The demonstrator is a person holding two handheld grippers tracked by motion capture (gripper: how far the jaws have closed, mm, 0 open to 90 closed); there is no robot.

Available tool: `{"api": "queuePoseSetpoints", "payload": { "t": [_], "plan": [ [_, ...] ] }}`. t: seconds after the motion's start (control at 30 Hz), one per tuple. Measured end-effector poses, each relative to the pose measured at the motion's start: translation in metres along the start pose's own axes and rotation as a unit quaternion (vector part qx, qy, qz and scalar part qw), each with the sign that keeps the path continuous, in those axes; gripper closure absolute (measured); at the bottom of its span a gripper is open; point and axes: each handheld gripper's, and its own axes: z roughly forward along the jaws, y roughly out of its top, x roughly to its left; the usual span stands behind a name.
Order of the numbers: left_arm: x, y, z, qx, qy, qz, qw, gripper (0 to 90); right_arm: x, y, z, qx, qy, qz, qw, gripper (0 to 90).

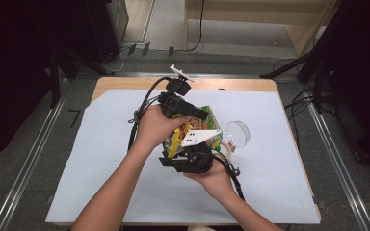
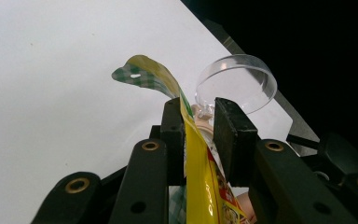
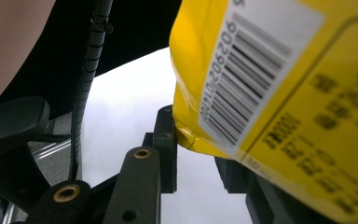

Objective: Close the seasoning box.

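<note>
A yellow snack bag (image 1: 212,120) with a green checked top is held up over the middle of the table between both grippers. My left gripper (image 1: 202,114) comes in from the upper left. In the left gripper view its jaws (image 2: 198,109) are shut on the thin edge of the bag (image 2: 199,179) below the curled checked top. My right gripper (image 1: 185,147) reaches up from below. In the right gripper view the barcode side of the bag (image 3: 270,84) hangs over my right gripper (image 3: 196,140). One jaw presses the bag's lower corner and the other is hidden behind the bag.
A clear round plastic dish (image 1: 237,133) (image 2: 237,81) lies just right of the bag, with a small beige ring (image 1: 227,147) next to it. A white sheet (image 1: 101,159) covers the wooden table (image 1: 125,83). Black cables trail from both grippers.
</note>
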Motion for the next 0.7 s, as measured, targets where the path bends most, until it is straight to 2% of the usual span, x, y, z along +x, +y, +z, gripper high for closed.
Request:
{"api": "queuePoseSetpoints", "payload": {
  "t": [0.7],
  "plan": [
    [0.0016,-0.0039,0.0003,-0.002,-0.004,0.005,1.0,74.0,0.0011,-0.0014,0.0026,0.006,-0.005,-0.003,1.0,72.7]
  ]
}}
